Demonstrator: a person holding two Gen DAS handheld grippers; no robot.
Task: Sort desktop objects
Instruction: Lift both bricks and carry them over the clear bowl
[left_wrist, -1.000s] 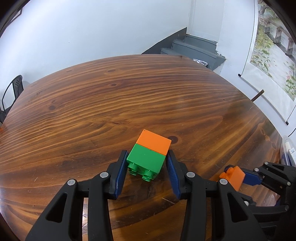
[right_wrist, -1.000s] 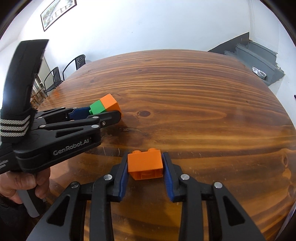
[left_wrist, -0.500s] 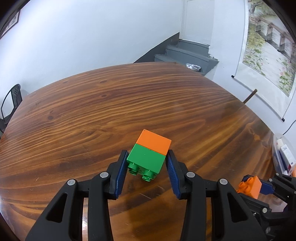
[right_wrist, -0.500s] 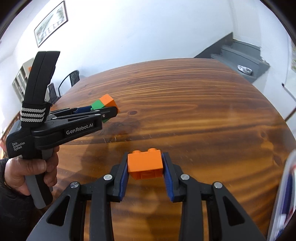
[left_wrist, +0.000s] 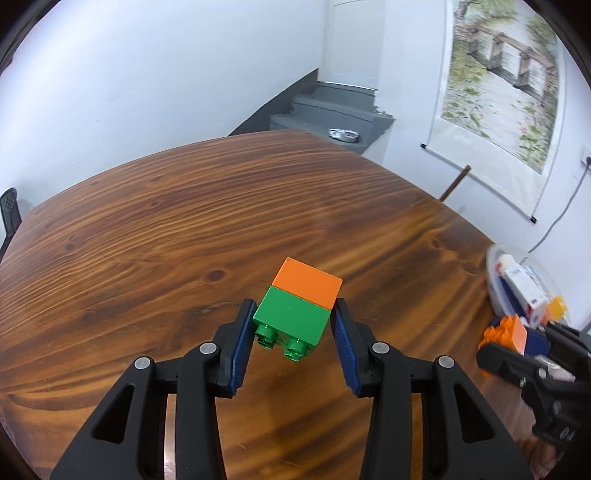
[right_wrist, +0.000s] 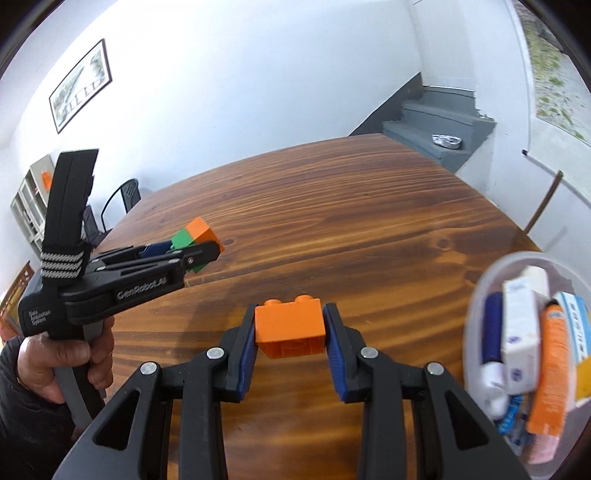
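**Two grippers hold toy blocks above a wooden table**

White walls, grey steps in the corner and a hanging scroll painting frame a broad wooden table.

In the left wrist view, the left gripper points down at a slant over the table, its blue pads clamped on the sides of a green block. An orange block is joined to the green one's far end. The pair's long axis runs away from the camera, along the fingers, with the orange end farthest out and the green block's studs facing back toward the camera. The right wrist view shows this gripper from the side, held by a bare hand wrapped around its grey handle, a dark sleeve at the wrist.

The right gripper also slants downward, its pads pressed on the two ends of a single orange brick. The brick lies crosswise between the fingers, studs up, its hollow underside facing the camera, clear of the table.

Near the right gripper, at the table's right edge, stands a clear plastic tub filled with boxes and tubes.
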